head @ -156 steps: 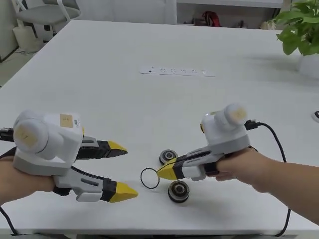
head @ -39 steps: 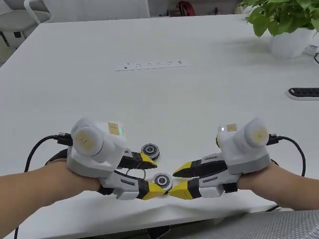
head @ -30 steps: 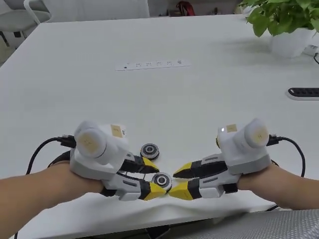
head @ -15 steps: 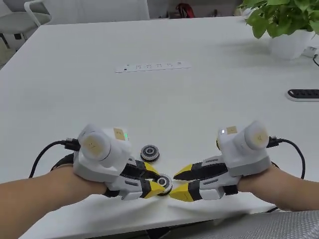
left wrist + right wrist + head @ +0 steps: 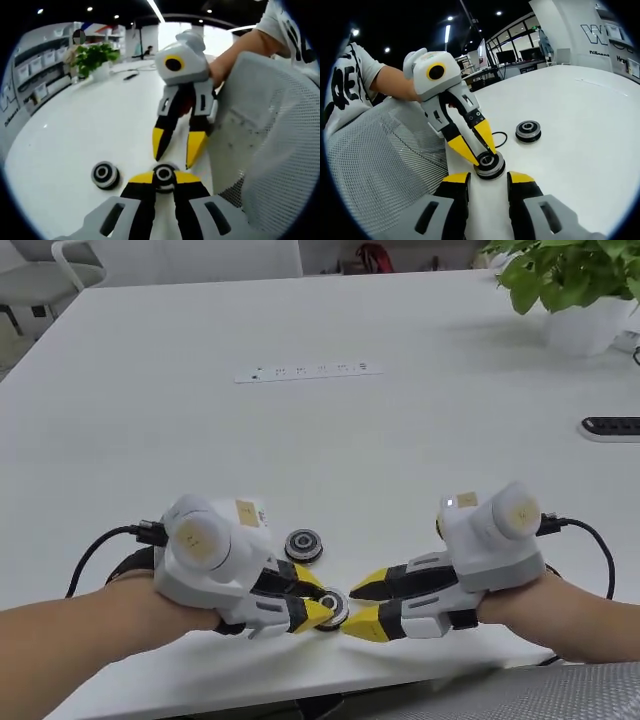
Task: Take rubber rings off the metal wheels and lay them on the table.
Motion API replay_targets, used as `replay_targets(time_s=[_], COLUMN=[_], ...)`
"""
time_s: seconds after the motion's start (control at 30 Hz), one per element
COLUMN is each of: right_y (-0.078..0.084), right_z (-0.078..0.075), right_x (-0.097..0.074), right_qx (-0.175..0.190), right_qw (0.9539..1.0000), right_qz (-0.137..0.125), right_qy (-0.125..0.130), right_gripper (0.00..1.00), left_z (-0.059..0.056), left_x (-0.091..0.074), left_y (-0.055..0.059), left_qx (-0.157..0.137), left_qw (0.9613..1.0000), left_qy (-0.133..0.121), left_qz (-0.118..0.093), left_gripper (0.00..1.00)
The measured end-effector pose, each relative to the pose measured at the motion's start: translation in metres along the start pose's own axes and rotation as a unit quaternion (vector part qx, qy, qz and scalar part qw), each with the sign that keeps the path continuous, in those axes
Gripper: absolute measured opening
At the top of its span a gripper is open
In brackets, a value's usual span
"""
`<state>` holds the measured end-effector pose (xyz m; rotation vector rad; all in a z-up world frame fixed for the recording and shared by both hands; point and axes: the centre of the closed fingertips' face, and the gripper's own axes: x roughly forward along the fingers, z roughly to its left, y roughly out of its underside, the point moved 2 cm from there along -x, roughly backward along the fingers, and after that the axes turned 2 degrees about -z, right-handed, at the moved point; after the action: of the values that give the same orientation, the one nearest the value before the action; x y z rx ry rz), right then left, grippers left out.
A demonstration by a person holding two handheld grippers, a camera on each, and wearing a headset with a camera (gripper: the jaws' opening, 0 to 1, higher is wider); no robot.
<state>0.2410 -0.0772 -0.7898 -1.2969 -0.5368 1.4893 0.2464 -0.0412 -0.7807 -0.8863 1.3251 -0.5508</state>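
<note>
Left gripper (image 5: 165, 178) has its jaws pinched onto the metal wheel (image 5: 164, 172), low centre in the head view, right at the near edge of the table (image 5: 450, 440). Right gripper (image 5: 488, 179) faces it, jaws spread wide, holding nothing, tips just short of the rim. The danger: a tug on the rubber could drag the wheel out of that narrow pinch and roll it off the edge. The ring might also snap free and fly. Second wheel (image 5: 302, 545) sits just above, a loose ring (image 5: 498, 139) near it.
</note>
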Motion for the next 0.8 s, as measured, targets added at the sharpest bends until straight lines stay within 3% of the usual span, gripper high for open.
replay_targets(time_s=[0.27,0.8], right_y=[0.0009,0.0029], right_z=[0.0005,-0.0015], right_x=[0.0027,0.0094], right_qx=[-0.007,-0.061], right_qw=[1.0,0.9981], right_qz=[0.003,0.009], right_qy=[-0.004,-0.004], right_gripper=[0.27,0.22], left_z=[0.0003,0.0005], left_x=[0.0003,0.0002], left_y=[0.0001,0.0002], left_qx=[0.001,-0.001], left_qw=[1.0,1.0], left_qy=[-0.001,-0.002], left_qz=[-0.002,-0.006], left_gripper=[0.14,0.13])
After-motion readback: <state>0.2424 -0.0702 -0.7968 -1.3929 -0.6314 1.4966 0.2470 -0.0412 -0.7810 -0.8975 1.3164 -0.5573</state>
